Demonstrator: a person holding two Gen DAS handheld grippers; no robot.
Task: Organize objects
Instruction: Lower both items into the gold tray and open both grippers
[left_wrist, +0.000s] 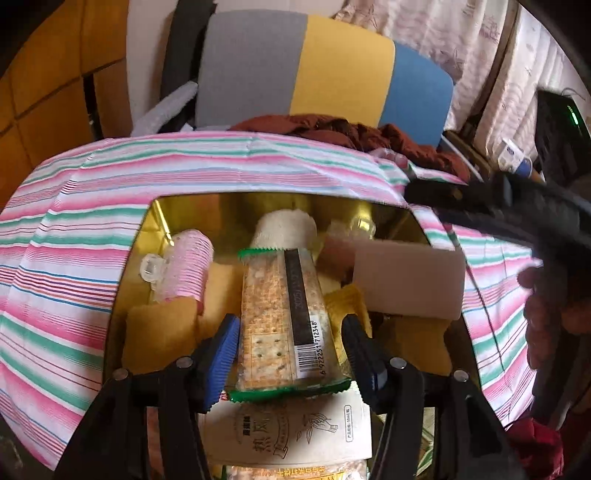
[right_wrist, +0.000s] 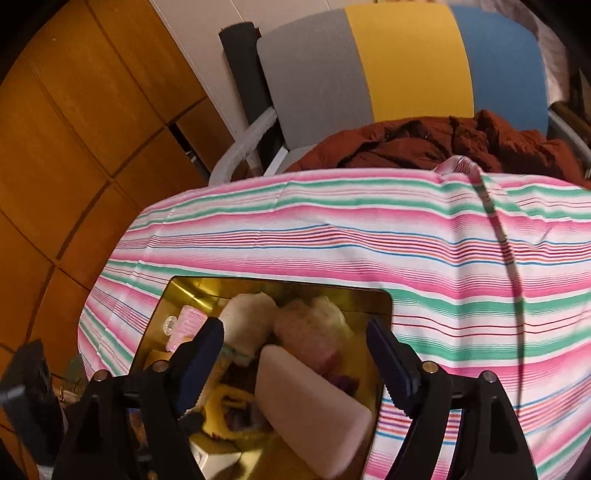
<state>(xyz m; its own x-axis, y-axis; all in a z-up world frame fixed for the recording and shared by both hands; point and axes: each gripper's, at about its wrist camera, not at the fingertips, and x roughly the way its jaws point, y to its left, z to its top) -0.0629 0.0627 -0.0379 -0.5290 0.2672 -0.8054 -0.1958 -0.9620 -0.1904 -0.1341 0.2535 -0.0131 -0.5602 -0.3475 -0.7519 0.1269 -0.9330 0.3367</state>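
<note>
While lying lengthwise near-to-far in the gold tin (left_wrist: 155, 221) on the striped desk (left_wrist: 74, 206), cracker packet (left_wrist: 280, 314) between spread left fingers (left_wrist: 221, 347), pads apart from its sides; right fingers (right_wrist: 205, 343) likewise spread, over the pink sponge (right_wrist: 314, 406)

— Any room left in the gold box (left_wrist: 155, 221)?

— Hardly. The cracker packet (left_wrist: 284, 317) runs down the middle, a pink sponge block (left_wrist: 406, 280) lies tilted at the right, and a pink roller (left_wrist: 184, 269) fills the left (yellow pads (left_wrist: 162, 332) pack the gaps).

— And around it?

— The striped cloth (right_wrist: 332, 229) lies bare beyond the box; only a thin cord (right_wrist: 513, 266) crosses it at the right.
</note>
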